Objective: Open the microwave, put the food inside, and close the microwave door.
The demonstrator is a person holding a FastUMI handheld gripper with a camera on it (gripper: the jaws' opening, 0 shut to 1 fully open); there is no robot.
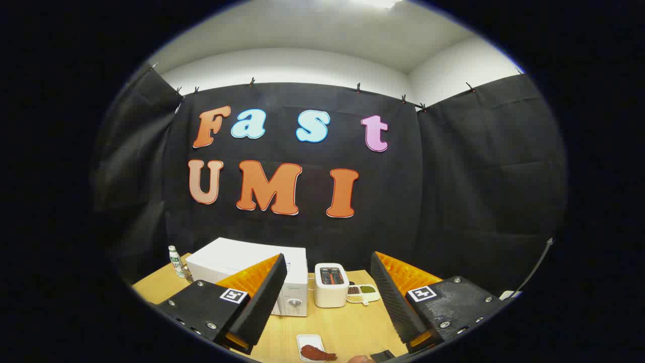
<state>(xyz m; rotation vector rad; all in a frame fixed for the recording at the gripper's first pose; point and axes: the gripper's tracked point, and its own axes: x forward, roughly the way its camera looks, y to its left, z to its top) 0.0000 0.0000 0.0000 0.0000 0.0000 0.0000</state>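
Note:
A white microwave (242, 267) stands on the wooden table (347, 327), beyond my left finger, which hides part of its front; its control panel with a dial (296, 302) shows, and the door looks closed. Close below me, between the fingers, a small white plate (311, 347) holds a reddish piece of food (317, 354). My gripper (327, 297) hovers well above the table, open wide, with nothing between its fingers.
A white toaster (331, 285) stands right of the microwave, with a small divided dish of grains (363, 293) beside it. A small plastic bottle (176, 262) is at the table's far left. A dark object (383, 356) lies near the plate.

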